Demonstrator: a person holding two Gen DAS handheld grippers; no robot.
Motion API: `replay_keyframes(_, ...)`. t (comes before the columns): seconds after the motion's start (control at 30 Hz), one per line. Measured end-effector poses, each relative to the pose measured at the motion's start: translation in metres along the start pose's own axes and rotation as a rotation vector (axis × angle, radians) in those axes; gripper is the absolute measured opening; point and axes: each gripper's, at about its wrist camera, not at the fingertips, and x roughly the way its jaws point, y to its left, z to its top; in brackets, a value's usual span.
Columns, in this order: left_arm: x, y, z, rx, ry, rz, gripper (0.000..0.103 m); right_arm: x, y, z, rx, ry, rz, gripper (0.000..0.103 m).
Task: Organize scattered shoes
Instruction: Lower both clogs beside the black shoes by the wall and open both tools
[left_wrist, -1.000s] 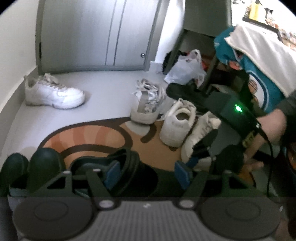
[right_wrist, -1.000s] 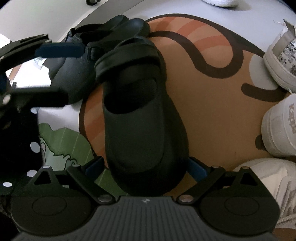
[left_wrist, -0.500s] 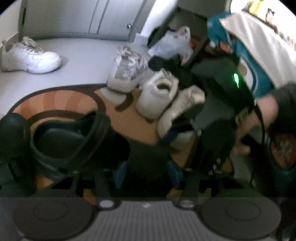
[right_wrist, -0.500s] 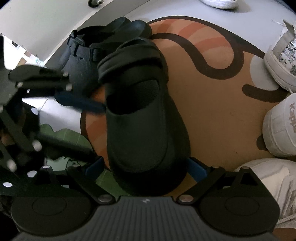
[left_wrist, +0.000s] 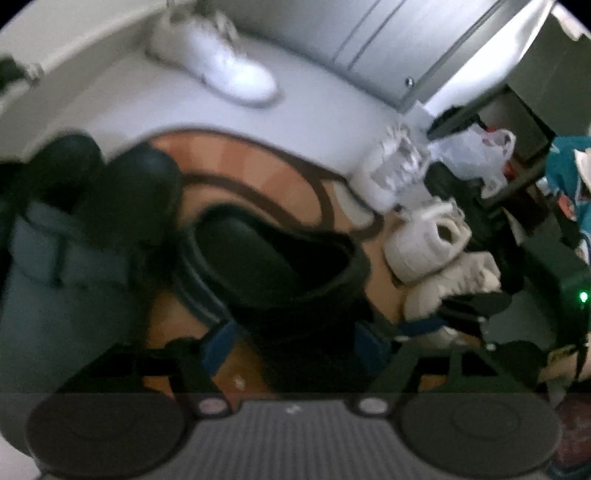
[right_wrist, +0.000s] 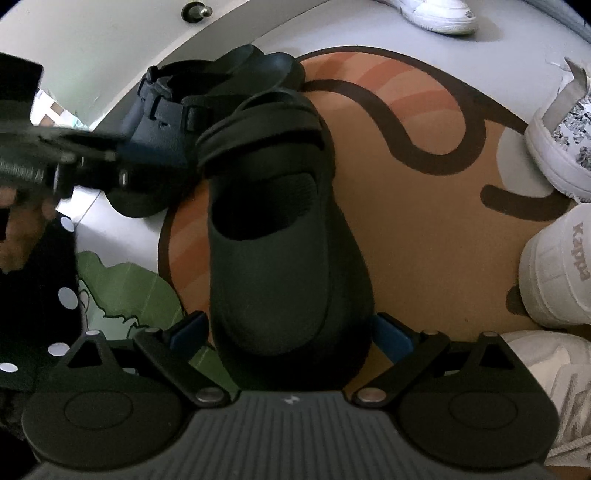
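Note:
My right gripper is shut on the toe of a black clog, which sits on the orange rug with its strap end away from me. My left gripper has its fingers on both sides of a black clog and grips its near end; that view is blurred. A pair of dark blue strapped sandals lies to the left against the wall, also in the left view. The left gripper shows at the left edge of the right view.
Several white sneakers lie around: one by the wall, one at the rug's edge, a Kappa shoe, another below it. A white plastic bag and dark furniture stand at right. A green-patterned mat lies at left.
My left gripper has swung left and rolled, closing onto the black clog. My right gripper keeps its hold on its clog, nearly still.

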Motion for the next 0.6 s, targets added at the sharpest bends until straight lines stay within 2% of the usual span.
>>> replay_keyframes(0.07,0.011,-0.004,0.0,0.003,0.034,0.012,0.083,0.002,0.001,0.0,-0.002,0.002,0.0,0.098)
replay_keyframes(0.3,0.035,-0.002,0.01,-0.043,0.08,0.03,0.082,0.006,0.0,0.009,0.045,-0.036,-0.006,0.098)
replay_keyframes(0.43,0.034,-0.004,0.019,0.037,0.033,0.042,0.076,0.007,0.005,0.016,0.047,-0.051,0.027,0.093)
replay_keyframes(0.5,0.032,-0.002,0.025,0.058,0.026,0.048,0.077,0.007,0.01,0.019,0.041,-0.069,0.057,0.091)
replay_keyframes(0.6,0.028,0.003,0.028,0.068,0.02,0.056,0.076,0.012,0.023,0.028,0.013,-0.074,0.054,0.09)
